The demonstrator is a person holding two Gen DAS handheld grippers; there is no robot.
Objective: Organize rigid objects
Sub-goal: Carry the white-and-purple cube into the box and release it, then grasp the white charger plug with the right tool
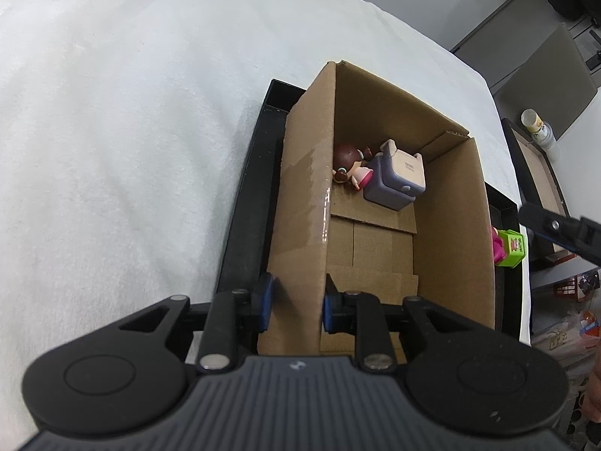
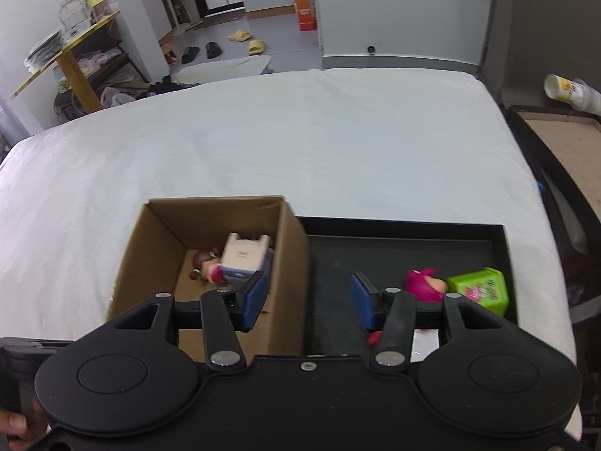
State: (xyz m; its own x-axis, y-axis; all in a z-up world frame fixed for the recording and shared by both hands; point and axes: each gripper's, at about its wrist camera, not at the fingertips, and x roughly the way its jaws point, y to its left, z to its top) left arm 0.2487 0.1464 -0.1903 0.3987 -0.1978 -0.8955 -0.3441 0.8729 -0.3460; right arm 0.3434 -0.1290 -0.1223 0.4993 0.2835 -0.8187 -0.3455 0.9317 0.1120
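Jaws, left gripper (image 1: 296, 302): closed on the near left wall of the box (image 1: 300, 203), one blue pad outside the wall, one inside, both pressed to the cardboard. Jaws, right gripper (image 2: 308, 300): spread wide, holding nothing, hanging above the box's right wall with one pad over the box interior and the other over the tray (image 2: 398, 248).

Hidden or unclear: the doll (image 1: 351, 167) lies on the box floor at the far end, partly covered by the block (image 1: 398, 178) resting against it; its lower body is out of sight. In the right wrist view both are blurred. The pink figure (image 2: 422, 283) is half screened by the right gripper's linkage, and a small red item below it cannot be identified. In the left wrist view only a sliver of it shows behind the box's right wall, beside the green carton (image 1: 511, 248). The tray's near end is cut off by both gripper bodies.

Edges and room: the box stands open-topped in the tray's left part, its left wall just inside the tray rim. The near half of the box floor is bare. The tray floor between the box and the pink figure is bare. The carton touches the figure, close to the tray's right rim.

Materials: corrugated brown cardboard with folded bottom flaps and clear tape on the left wall; matte black rectangular tray with low walls; glossy plastic toys; white soft cloth (image 2: 300, 143) covering the bench.
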